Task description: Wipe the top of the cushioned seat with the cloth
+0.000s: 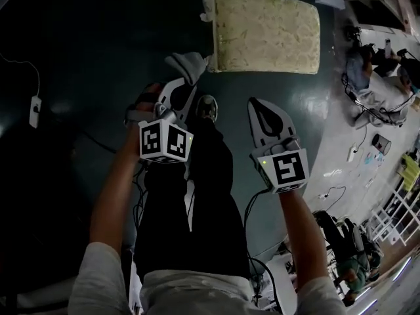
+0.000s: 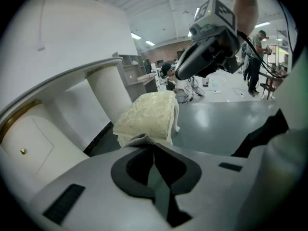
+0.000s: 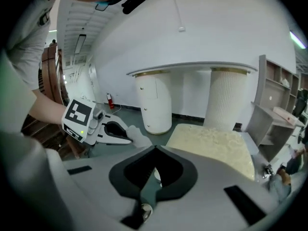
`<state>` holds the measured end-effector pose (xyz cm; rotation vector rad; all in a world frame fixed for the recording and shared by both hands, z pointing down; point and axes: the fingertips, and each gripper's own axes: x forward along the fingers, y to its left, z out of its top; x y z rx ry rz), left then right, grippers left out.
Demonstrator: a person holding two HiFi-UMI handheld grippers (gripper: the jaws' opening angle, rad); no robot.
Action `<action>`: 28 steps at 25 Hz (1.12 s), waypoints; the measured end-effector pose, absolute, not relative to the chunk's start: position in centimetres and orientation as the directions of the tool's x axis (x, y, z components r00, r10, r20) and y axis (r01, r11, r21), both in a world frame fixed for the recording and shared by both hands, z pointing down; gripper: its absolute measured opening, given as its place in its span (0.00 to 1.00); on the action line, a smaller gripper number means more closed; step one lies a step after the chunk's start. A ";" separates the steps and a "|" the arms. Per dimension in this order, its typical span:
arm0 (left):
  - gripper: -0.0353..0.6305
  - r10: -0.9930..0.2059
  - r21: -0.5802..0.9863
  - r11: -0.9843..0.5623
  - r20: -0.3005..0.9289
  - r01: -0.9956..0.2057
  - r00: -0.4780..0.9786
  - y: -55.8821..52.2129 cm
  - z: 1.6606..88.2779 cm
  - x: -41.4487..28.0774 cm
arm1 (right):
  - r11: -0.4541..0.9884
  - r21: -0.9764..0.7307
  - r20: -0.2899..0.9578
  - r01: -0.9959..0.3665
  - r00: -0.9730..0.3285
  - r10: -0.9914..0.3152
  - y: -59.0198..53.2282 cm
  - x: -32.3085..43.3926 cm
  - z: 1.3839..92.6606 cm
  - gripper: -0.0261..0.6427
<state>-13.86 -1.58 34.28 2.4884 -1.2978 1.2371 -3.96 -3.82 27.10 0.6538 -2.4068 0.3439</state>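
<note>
- While the left gripper [image 1: 182, 87] pinches the grey cloth [image 1: 187, 64] at its tips, the cushioned seat [image 1: 266, 31] lies just ahead.
- Right gripper [image 1: 258, 105] is closed and empty.
- Risk: dragging over the textured top could pull the cloth free.

Dark, glossy floor [image 1: 98, 58] stretches across the room. At its far side a cushioned seat [image 1: 264, 31] with a cream patterned top stands just in front of a ribbed white column [image 3: 225, 97]. A smooth white column [image 3: 153, 100] rises from the floor to the left of it. A small white box [image 1: 35, 110] on a thin cable lies well off to the left. Nearer, a shoe [image 1: 207, 107] is planted on the floor. To the right, loose cables [image 1: 354, 90] and small clutter spread over a paler stretch, where a person [image 1: 377, 84] sits.
</note>
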 end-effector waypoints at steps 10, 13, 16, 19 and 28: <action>0.09 -0.571 -0.309 -0.786 0.695 -0.536 0.437 -4.7 42.7 -12.2 | 0.806 -0.132 0.616 -0.577 -0.685 -0.390 -5.9 -2.3 37.8 0.05; 0.09 -0.495 -0.312 -0.860 0.704 -0.405 0.509 -4.4 43.9 -11.2 | 0.810 -0.114 0.591 -0.575 -0.695 -0.410 -6.6 -2.2 39.7 0.05; 0.09 -0.450 -0.294 -0.890 0.688 -0.347 0.569 -4.6 45.1 -10.8 | 0.811 -0.121 0.557 -0.572 -0.716 -0.422 -7.5 -2.1 41.6 0.05; 0.09 -0.409 -0.255 -0.911 0.670 -0.324 0.620 -4.7 46.4 -10.3 | 0.801 -0.106 0.532 -0.589 -0.714 -0.455 -7.9 -1.6 43.7 0.05; 0.09 -0.426 -0.226 -0.903 0.586 -0.365 0.689 -5.9 48.9 -9.3 | 0.704 -0.013 0.418 -0.710 -0.644 -0.641 -8.3 0.1 45.2 0.05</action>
